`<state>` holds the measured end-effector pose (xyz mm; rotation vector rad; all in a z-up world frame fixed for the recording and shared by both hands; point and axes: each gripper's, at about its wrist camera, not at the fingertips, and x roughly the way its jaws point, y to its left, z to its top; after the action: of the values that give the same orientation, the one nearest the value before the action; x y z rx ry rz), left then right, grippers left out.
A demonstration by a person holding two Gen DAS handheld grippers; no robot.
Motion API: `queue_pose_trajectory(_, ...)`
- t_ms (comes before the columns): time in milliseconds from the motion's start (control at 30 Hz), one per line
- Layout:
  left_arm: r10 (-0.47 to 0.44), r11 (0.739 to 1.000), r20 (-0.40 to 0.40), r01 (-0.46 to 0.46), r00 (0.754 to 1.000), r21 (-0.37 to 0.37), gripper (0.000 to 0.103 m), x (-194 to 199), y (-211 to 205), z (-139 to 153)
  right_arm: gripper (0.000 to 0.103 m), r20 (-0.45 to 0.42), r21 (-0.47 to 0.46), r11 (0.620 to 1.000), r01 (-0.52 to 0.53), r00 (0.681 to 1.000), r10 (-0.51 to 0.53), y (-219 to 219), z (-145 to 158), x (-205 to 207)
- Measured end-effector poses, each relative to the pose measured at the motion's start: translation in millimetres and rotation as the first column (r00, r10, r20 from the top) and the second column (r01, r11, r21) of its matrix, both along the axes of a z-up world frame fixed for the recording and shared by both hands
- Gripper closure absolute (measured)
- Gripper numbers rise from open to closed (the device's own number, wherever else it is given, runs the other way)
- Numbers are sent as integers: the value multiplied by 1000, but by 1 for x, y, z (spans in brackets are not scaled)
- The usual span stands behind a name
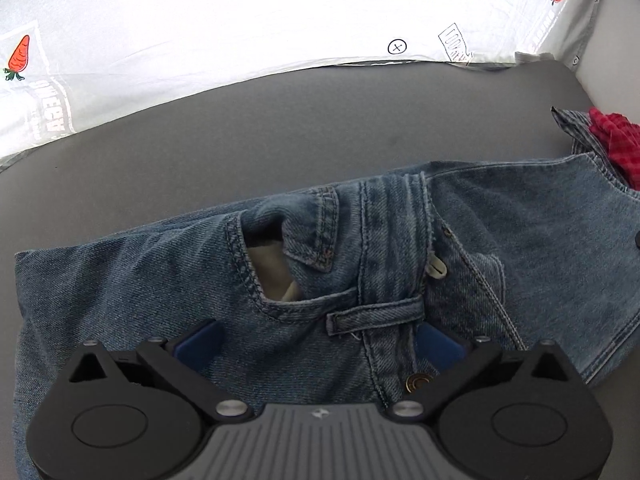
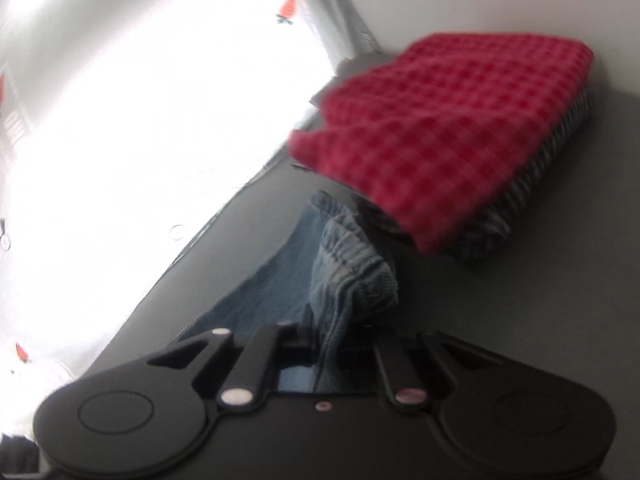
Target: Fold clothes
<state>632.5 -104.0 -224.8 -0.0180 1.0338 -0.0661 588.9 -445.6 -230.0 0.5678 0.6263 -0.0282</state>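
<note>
Two claws work the jeans (image 1: 280, 272) on the grey table (image 1: 240, 140): left claw (image 1: 320, 344) spread wide over the waistband, right claw (image 2: 332, 340) clenched on bunched denim near the folded red checked cloth (image 2: 440, 128).

Jeans (image 1: 168, 280) cut off; right view blurred

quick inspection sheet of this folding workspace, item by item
surface: flat grey mattress-like surface, bare around the clothes
job's things: blue denim jeans lying flat, waistband and pocket facing the left camera; folded red checked cloth stacked on a dark striped garment
clutter: nothing seen
grippers: left gripper open, blue pads either side of the waistband; right gripper shut on a bunched denim fold
cables: nothing seen
surroundings: white bedding with carrot prints along the far edge
</note>
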Motion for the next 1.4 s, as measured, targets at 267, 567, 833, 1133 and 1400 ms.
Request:
queue_pose_trajectory(267,186,978,138,-169,973,-126,0,-40,79,59,96,106,-215,887,-410,893,438,189,39,-23)
queue_pose_trajectory(567,680,731,244,-665,692,-154,0,-183,269,100,85,-85,-509,435,-742,547,833,403,23,-70)
queue_pose_trajectory(833,714,700,134,-698,687,-153,0,-221,297,69,53,-109,-496,367,-787,476,873,404,44,-100)
queue_pose_trajectory(1133,444,894,140,-425,885,-145,0,-163,210,58,23,-130,-768,358,-532,675,726,299,65,-126)
queue_pose_trajectory(1400,245,954,171,-269,954,133,0,-124,135,25,24,-220,-930,101,-352,758,614,281,11,-122)
